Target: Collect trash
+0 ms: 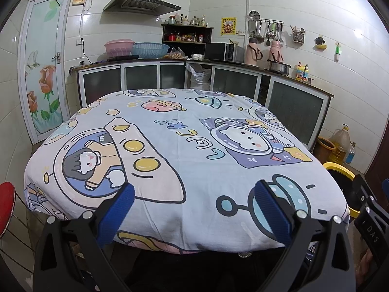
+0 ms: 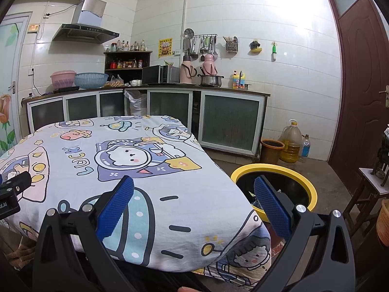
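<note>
Both tongs, left [image 1: 193, 200] and right [image 2: 193, 197], gape wide and empty over the cartoon-print cloth tabletop [image 1: 184, 146]. I see no trash there; the round yellow-rimmed black bin [image 2: 307, 186] beside it holds scraps, so collecting looks finished.

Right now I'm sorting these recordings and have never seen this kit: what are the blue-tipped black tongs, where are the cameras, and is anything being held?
The tongs are handheld two-finger grippers, one per hand, each carrying a forward-looking fisheye camera. One picture looks along the left gripper, the other along the right gripper. Both are open and hold nothing. Ahead is a table under a cartoon tablecloth; no trash shows on it. A yellow-rimmed bin stands on the floor at its right.
</note>
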`<action>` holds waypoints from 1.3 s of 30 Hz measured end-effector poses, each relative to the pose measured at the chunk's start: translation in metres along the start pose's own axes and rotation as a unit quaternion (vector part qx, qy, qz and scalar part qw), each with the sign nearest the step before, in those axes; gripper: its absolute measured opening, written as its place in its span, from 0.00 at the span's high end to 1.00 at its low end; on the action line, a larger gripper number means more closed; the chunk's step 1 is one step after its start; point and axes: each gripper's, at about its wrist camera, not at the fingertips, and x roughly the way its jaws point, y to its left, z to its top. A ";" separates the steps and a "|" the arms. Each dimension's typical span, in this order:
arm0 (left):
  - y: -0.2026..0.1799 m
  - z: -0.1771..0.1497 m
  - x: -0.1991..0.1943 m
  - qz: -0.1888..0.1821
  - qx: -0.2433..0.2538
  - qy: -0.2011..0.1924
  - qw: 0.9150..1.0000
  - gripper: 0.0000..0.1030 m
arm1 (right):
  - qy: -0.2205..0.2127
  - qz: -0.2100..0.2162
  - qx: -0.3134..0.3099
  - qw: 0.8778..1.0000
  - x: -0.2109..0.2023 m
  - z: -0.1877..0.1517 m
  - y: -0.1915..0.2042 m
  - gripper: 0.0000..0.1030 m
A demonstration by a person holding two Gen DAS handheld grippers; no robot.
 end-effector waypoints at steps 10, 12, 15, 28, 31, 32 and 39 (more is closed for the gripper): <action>0.000 -0.002 0.003 -0.006 -0.003 0.007 1.000 0.08 | 0.002 -0.002 0.002 1.000 0.001 0.000 0.001 0.08; 0.000 -0.002 0.003 -0.006 -0.002 0.007 1.000 0.08 | 0.002 -0.002 0.001 1.000 0.001 -0.001 0.002 0.08; 0.000 -0.002 0.004 -0.007 -0.002 0.009 1.000 0.08 | 0.002 -0.002 0.002 1.000 0.001 -0.001 0.002 0.08; -0.002 -0.005 0.005 -0.011 0.002 0.010 1.000 0.08 | 0.004 -0.005 0.005 1.000 0.001 -0.004 0.002 0.08; -0.002 -0.005 0.005 -0.011 0.001 0.011 1.000 0.08 | 0.005 -0.005 0.004 1.000 0.001 -0.004 0.002 0.08; -0.003 -0.005 0.005 -0.011 0.001 0.011 1.000 0.08 | 0.005 -0.005 0.004 1.000 0.001 -0.005 0.002 0.08; -0.003 -0.005 0.006 -0.012 0.002 0.010 1.000 0.08 | 0.005 -0.005 0.004 1.000 0.001 -0.005 0.002 0.08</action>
